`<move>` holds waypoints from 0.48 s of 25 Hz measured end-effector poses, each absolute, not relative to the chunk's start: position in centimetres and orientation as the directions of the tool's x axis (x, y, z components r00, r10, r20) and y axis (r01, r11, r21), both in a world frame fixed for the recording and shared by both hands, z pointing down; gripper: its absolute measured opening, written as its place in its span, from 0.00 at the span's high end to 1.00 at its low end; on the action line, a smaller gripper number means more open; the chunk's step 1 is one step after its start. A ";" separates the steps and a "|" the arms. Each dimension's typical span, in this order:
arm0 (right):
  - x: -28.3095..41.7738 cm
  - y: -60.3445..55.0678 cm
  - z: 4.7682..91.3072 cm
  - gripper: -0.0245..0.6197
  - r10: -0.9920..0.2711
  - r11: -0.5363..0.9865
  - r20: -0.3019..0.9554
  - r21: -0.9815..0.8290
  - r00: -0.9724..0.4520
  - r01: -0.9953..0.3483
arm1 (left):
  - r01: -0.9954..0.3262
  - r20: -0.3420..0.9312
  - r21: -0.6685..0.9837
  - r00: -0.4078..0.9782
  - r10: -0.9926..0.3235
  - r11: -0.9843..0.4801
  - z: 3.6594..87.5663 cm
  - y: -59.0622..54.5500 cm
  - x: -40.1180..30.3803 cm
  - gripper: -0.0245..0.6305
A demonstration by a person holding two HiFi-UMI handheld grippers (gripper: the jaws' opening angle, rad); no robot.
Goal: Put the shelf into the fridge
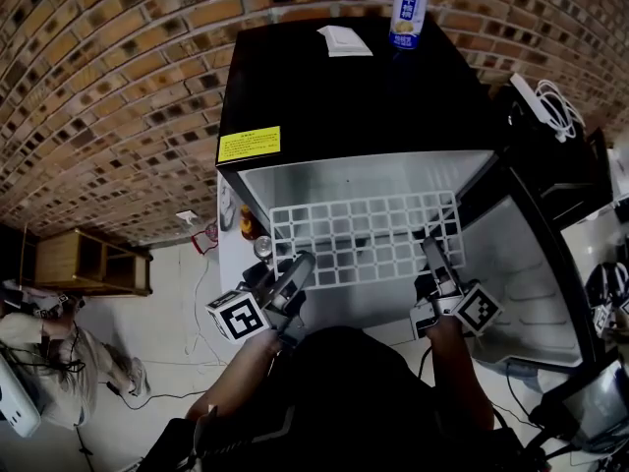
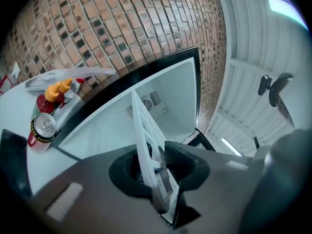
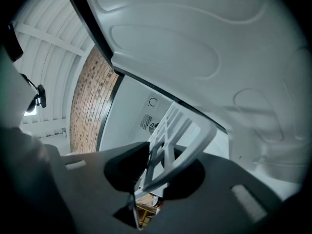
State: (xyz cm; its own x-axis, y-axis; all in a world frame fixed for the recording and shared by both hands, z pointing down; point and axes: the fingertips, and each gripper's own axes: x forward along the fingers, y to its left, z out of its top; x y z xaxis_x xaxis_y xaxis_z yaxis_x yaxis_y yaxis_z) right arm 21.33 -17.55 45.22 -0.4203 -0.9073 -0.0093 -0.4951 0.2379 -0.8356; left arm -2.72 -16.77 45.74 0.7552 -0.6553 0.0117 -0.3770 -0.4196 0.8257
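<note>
A white grid shelf (image 1: 366, 237) hangs level in the mouth of the small black fridge (image 1: 344, 106), whose white inside (image 1: 364, 175) shows behind it. My left gripper (image 1: 301, 266) is shut on the shelf's near left corner, where the white bars (image 2: 148, 145) run between its dark pads. Over at the shelf's near right edge my right gripper (image 1: 433, 254) is shut on it too, and the shelf's rim (image 3: 180, 145) passes between its pads. The fridge's back wall with a fan grille (image 2: 148, 101) lies ahead of the shelf.
The fridge door (image 1: 526, 264) stands swung out at the right. A can (image 1: 408, 12) and a white paper (image 1: 345, 39) rest on the fridge top. Bottles and a can (image 2: 44, 126) stand on a white surface to the left. A wooden rack (image 1: 84, 261) sits on the floor.
</note>
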 end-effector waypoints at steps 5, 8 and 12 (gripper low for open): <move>21.2 -18.0 45.4 0.83 -0.907 0.234 -0.011 -0.844 -0.420 -0.483 | -0.380 0.017 0.829 0.750 -0.661 -0.410 45.9 -17.4 -3.0 0.85; 21.3 -18.4 45.6 0.83 -0.911 0.224 -0.006 -0.847 -0.413 -0.482 | -0.363 0.017 0.848 0.746 -0.666 -0.385 46.3 -17.5 -3.0 0.86; 21.5 -18.7 45.6 0.82 -0.915 0.210 0.000 -0.854 -0.404 -0.477 | -0.356 0.018 0.856 0.744 -0.668 -0.374 46.4 -17.5 -2.7 0.86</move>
